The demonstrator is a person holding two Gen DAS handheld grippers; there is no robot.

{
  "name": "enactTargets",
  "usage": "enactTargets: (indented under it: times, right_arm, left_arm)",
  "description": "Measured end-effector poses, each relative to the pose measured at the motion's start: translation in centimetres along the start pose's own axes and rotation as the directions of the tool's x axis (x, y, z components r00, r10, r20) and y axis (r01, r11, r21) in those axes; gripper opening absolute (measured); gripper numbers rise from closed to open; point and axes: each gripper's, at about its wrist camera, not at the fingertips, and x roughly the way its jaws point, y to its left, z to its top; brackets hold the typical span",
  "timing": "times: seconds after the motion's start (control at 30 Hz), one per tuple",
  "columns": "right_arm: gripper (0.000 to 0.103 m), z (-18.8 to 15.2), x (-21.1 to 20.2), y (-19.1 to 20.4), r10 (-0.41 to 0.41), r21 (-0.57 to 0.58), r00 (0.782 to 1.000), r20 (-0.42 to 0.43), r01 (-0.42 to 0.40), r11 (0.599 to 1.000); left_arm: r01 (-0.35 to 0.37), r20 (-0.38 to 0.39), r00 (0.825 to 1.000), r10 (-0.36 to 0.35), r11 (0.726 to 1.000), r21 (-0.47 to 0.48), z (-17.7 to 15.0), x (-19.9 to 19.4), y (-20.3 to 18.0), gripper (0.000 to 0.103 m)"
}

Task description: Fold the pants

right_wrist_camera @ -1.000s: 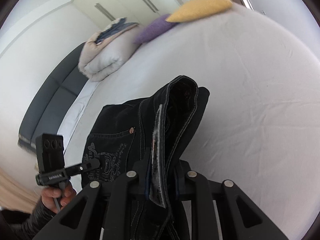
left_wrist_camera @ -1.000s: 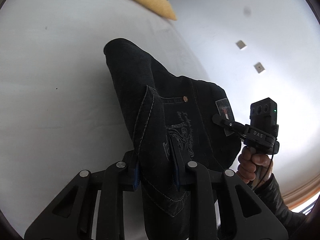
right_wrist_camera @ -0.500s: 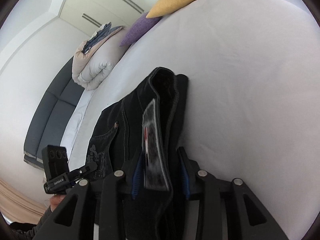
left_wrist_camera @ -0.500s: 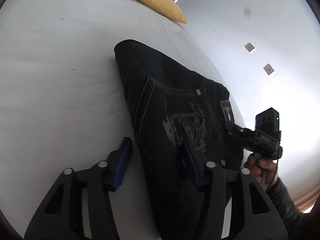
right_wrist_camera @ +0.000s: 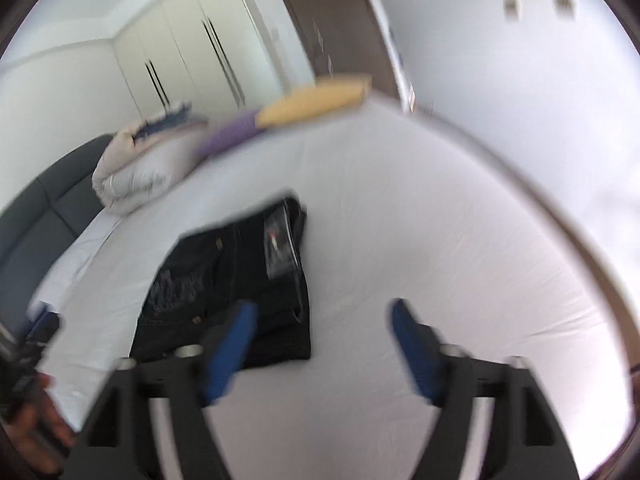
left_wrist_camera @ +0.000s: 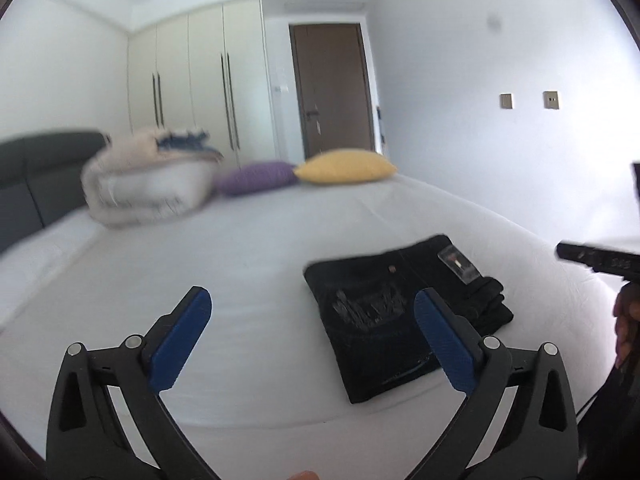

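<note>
Released since before, folded pants [left_wrist_camera: 404, 316] lie on the bed [left_wrist_camera: 260, 248] beyond both wide-open, empty tools [left_wrist_camera: 310, 332] [right_wrist_camera: 322, 346].

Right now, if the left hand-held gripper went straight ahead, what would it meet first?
Probably bare bed sheet: the left hand-held gripper is open, and the folded pants lie right of its line. Depth is uncertain.

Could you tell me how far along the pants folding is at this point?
Done: the black pants lie folded in a compact rectangle on the white bed. In hand: nothing; the left tongs and the right tongs are open and clear of the fabric. Left: apparently nothing, beyond perhaps tidying the bunched right edge.
</note>
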Motion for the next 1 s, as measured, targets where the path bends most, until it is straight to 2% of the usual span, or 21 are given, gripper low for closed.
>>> enactTargets:
  times: [0.03, 0.1, 0.2, 0.3, 0.37, 0.47, 0.57, 0.63, 0.73, 0.83, 1.0]
  right_arm:
    - [0.103, 0.0, -2.0, 0.6, -0.023, -0.004, 0.996, 0.085, 0.023, 1.000]
    - [0.103, 0.7, -4.9, 1.7, -0.037, -0.022, 0.980, 0.198, 0.042, 0.999]
    - [0.103, 2.0, -6.9, 3.1, -0.048, -0.055, 0.969, 0.241, 0.063, 0.997]
    - [0.103, 3.1, -8.5, 4.0, -0.055, -0.082, 0.968, 0.244, 0.078, 0.994]
    - [0.103, 3.4, -9.5, 5.0, -0.050, -0.092, 0.971, 0.236, 0.073, 0.993]
    - [0.103, 3.3, -10.4, 6.1, -0.039, -0.127, 0.982, 0.186, 0.063, 0.990]
    - [0.103, 2.3, -10.5, 6.8, -0.029, -0.145, 0.991, 0.130, 0.048, 0.988]
    - [0.103, 1.6, -9.6, 6.7, -0.037, -0.137, 0.998, 0.058, 0.044, 0.990]
    - [0.103, 0.5, -8.6, 6.8, -0.039, -0.135, 0.999, -0.003, 0.038, 0.990]
    - [0.103, -0.3, -8.3, 7.5, -0.064, -0.156, 0.998, -0.018, 0.060, 0.986]
    - [0.103, -1.3, -7.2, 9.0, -0.073, -0.198, 0.995, -0.061, 0.060, 0.978]
  left_arm:
    - [-0.025, 0.007, 1.000, 0.025, 1.000, 0.011, 0.4, -0.6, -0.5, 0.103]
    - [-0.119, 0.036, 0.992, 0.117, 0.992, 0.046, 1.2, -2.9, -1.2, 0.103]
    - [-0.137, 0.047, 0.990, 0.135, 0.989, 0.048, 2.0, -4.5, -1.9, 0.103]
    - [-0.111, -0.068, 0.992, 0.110, 0.994, -0.008, 2.3, -4.7, -1.3, 0.103]
    - [-0.126, -0.136, 0.983, 0.120, 0.991, -0.036, 2.1, -4.9, -1.4, 0.103]
    - [-0.109, -0.235, 0.968, 0.087, 0.991, -0.080, 1.0, -3.8, -1.3, 0.103]
    - [-0.118, -0.335, 0.940, 0.066, 0.983, -0.139, -0.5, -2.5, -0.8, 0.103]
    - [-0.120, -0.387, 0.921, 0.056, 0.982, -0.144, -1.8, -1.6, -0.9, 0.103]
    - [-0.129, -0.420, 0.905, 0.066, 0.984, -0.124, -3.2, -0.7, -1.3, 0.103]
    - [-0.119, -0.445, 0.894, 0.046, 0.983, -0.137, -4.6, 0.3, -1.5, 0.103]
    - [-0.119, -0.454, 0.890, 0.045, 0.984, -0.136, -5.7, 0.9, -1.6, 0.103]
